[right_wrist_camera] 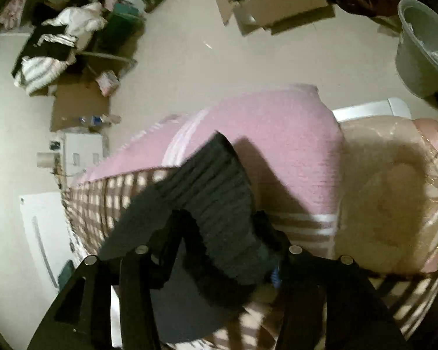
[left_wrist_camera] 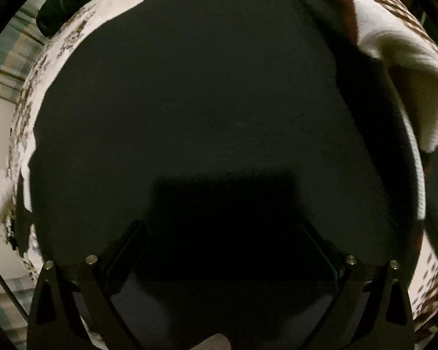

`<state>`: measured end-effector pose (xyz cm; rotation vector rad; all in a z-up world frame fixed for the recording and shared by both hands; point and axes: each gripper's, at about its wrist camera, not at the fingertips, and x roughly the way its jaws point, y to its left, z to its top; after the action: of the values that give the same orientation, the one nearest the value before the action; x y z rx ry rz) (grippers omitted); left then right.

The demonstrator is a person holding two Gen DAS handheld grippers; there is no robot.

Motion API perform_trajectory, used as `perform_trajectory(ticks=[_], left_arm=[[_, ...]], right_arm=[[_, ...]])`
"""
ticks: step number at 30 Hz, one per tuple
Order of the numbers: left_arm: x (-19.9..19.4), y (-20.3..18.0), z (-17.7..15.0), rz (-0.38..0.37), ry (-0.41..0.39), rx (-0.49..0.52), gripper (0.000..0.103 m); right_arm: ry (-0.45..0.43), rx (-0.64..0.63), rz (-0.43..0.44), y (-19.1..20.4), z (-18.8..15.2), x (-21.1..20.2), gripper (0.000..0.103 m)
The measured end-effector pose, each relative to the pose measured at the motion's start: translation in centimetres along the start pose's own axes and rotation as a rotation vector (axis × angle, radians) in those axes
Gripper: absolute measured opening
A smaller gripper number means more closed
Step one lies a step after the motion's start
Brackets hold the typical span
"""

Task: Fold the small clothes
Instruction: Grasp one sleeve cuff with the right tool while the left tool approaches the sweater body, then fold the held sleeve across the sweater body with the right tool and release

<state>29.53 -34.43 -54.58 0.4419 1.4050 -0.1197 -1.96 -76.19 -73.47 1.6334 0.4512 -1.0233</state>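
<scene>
Left gripper [left_wrist_camera: 222,227] fingers wide above flat dark garment [left_wrist_camera: 189,102] | right gripper [right_wrist_camera: 219,227] clamps ribbed black cloth [right_wrist_camera: 216,180] by checked bed edge [right_wrist_camera: 102,198]; pink pillow [right_wrist_camera: 262,134] just beyond

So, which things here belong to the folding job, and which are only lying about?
For the job:
- dark garment spread flat under the left gripper
- black ribbed cloth between the jaws of the right gripper

Lying about:
- pink pillow
- cardboard box
- grey bucket
- white towel
- clothes pile
</scene>
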Motion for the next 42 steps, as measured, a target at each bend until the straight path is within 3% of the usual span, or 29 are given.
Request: perform_trajectory(ticks=[1, 3, 6, 12, 15, 18, 23, 26, 31, 36, 42], left_arm=[[0.2, 0.1, 0.1, -0.008, -0.002, -0.004, 0.103], [0.3, 0.7, 0.2, -0.031, -0.01, -0.008, 0.103], [-0.3, 2.1, 0.3, -0.054, -0.033, -0.014, 0.103], [-1.8, 7.6, -0.2, -0.073, -0.088, -0.07, 0.103], [-1.8, 11.1, -0.6, -0.061, -0.107, -0.114, 0.103], [-1.3, 15.4, -1.0, -0.04, -0.109, -0.175, 0.103], [0.8, 23.3, -2.5, -0.011, -0.079, -0.315, 0.103], [2.0, 26.4, -4.8, 0.005, -0.062, -0.388, 0.103], [4.5, 32.0, -7.1, 0.037, -0.042, -0.499, 0.103], [7.2, 37.4, -9.4, 0.04, -0.004, -0.614, 0.103], [6.8, 40.7, -11.4, 0.054, -0.012, -0.706, 0.103]], right_arm=[[-0.034, -0.009, 0.003, 0.4, 0.1, -0.3, 0.023], [-0.075, -0.047, -0.013, 1.8, 0.1, -1.4, 0.016], [-0.144, -0.136, -0.01, 5.6, 0.1, -4.2, 0.014], [-0.212, -0.419, 0.042, 19.0, -4.0, -10.2, 0.014], [-0.178, -0.613, 0.077, 26.4, -10.8, -11.4, 0.014], [-0.1, -0.781, 0.127, 32.5, -19.9, -9.9, 0.014], [0.073, -1.026, 0.184, 38.3, -40.0, -3.6, 0.014], [0.179, -1.185, 0.166, 38.7, -52.1, 1.7, 0.014], [0.288, -1.427, 0.095, 34.8, -68.1, 9.2, 0.014], [0.34, -1.565, 0.024, 32.0, -75.5, 14.1, 0.014], [0.365, -1.674, 0.014, 30.8, -81.3, 14.0, 0.014]])
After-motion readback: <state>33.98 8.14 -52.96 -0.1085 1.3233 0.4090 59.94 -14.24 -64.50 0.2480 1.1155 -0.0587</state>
